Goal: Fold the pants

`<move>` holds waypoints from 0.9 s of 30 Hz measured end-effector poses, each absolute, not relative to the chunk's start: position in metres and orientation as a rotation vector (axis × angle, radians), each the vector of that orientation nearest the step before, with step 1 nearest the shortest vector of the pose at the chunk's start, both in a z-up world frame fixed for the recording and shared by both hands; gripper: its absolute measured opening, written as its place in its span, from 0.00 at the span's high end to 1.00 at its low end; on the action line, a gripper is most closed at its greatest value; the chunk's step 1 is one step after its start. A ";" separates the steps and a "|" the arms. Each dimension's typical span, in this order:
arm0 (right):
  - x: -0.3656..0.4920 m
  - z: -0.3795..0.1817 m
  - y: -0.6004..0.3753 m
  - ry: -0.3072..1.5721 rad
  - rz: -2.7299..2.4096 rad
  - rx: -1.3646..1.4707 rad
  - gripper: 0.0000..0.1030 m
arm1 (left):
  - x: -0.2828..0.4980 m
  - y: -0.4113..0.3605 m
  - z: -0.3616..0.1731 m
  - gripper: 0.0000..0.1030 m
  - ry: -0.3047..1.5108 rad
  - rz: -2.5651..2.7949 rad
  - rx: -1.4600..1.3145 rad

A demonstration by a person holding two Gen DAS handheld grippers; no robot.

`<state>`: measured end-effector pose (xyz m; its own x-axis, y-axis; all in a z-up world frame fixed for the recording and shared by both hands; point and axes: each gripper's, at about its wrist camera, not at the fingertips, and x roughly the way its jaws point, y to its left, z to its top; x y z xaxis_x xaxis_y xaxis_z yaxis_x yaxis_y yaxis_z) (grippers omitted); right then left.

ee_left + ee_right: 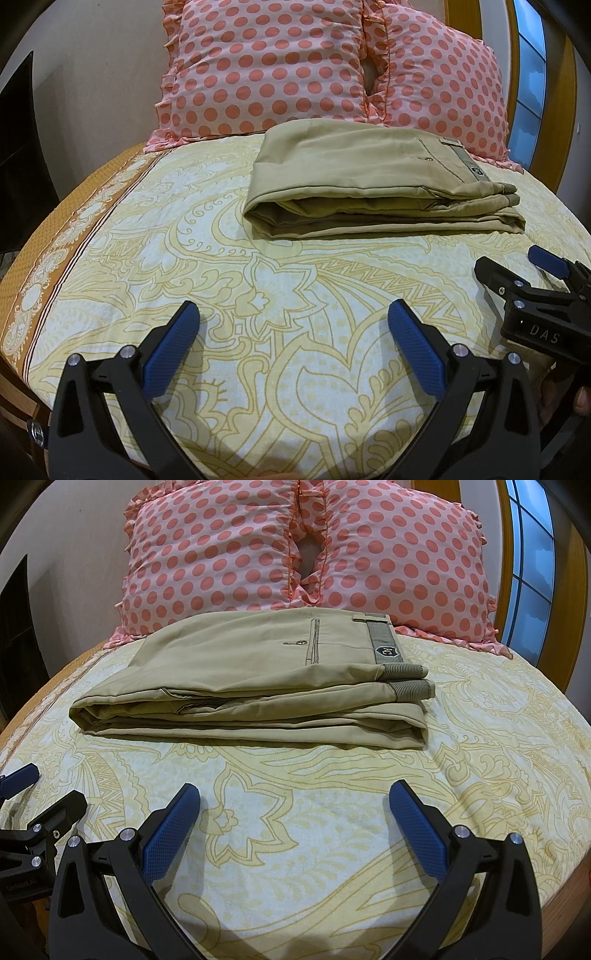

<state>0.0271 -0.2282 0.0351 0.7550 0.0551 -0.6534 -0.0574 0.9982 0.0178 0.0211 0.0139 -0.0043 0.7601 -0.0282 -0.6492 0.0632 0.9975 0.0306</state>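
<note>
I've got the bed with its yellow floral-print sheet (332,849) filling both views, two pink pillows with coral polka dots (295,550) propped at its head. Just before them the khaki cotton pants (240,686) lie folded in a flat stack, waistband to my right. My left tool (293,314) and right tool (294,794) hover released, jaws spread, well short of the pants.
</note>
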 end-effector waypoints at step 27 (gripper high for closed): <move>0.027 0.035 -0.227 0.708 0.054 -0.001 0.01 | 0.024 0.013 -0.005 0.02 0.698 -0.046 0.048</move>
